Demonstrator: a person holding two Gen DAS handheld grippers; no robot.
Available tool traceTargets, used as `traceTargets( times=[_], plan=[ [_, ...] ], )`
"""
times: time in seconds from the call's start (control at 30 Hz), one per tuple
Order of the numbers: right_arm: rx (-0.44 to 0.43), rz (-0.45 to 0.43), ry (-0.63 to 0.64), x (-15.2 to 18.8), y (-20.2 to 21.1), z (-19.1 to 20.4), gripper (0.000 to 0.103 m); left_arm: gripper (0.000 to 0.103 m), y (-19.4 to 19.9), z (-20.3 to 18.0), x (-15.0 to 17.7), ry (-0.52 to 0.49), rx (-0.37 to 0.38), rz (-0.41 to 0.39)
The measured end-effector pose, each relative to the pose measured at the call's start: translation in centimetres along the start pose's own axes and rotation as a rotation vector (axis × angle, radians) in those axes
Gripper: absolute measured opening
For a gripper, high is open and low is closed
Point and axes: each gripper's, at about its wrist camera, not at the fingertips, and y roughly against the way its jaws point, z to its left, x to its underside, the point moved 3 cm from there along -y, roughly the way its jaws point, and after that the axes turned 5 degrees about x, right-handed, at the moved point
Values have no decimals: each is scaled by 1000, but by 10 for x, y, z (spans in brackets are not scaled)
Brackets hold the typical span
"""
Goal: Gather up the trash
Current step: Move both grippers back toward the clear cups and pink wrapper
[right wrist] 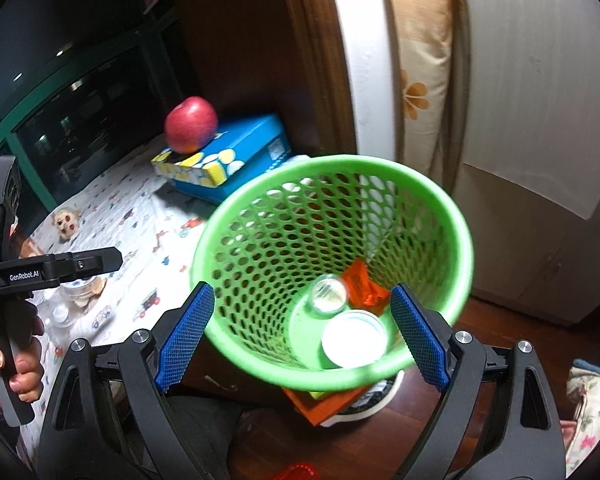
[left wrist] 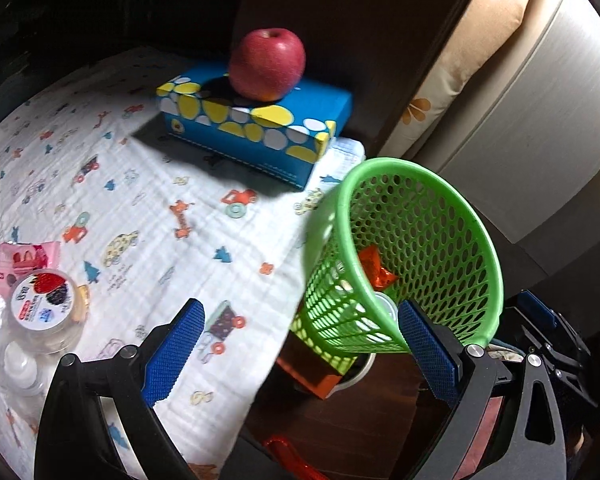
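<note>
A green mesh waste basket (right wrist: 260,248) stands off the table's right edge; it also shows in the left wrist view (left wrist: 440,240). Inside lie an orange wrapper (right wrist: 364,284), a clear cup (right wrist: 328,294) and a white lid (right wrist: 354,342). My right gripper (right wrist: 300,340) is open, its fingers either side of the basket's near rim. My left gripper (left wrist: 300,356) is open and empty over the table's edge, left of the basket. A strawberry yoghurt cup (left wrist: 46,304), a pink wrapper (left wrist: 20,260) and a small clear bottle (left wrist: 20,364) lie at the table's left.
A blue tissue box (left wrist: 260,132) with a red apple (left wrist: 266,64) on it sits at the table's back. A monkey toy (right wrist: 66,220) lies on the patterned cloth (left wrist: 160,208). An orange box (right wrist: 324,404) sits under the basket. A white cabinet (right wrist: 540,160) stands to the right.
</note>
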Motion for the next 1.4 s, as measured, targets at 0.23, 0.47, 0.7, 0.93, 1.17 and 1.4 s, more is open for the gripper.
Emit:
traceTargets(
  times=[0.23,0.47,0.7,0.93,1.17,1.4],
  plan=[
    [-64,15,77,-5,-9,50,89,94,39,64,17,72,-116,-72],
    [-124,33,142,-5,-20,97,89,94,74,138,39,169,-229,-116],
    [-172,53,197,-2,-28,137,89,94,93,205,51,265,-307,-134],
    [-208,70,232,0,-35,167,89,93,89,238,56,311,-279,-127],
    [-231,91,259,2,-44,188,89,82,76,251,54,282,-269,-103],
    [-259,115,291,8,-52,211,89,78,76,263,50,263,-276,-109]
  ],
)
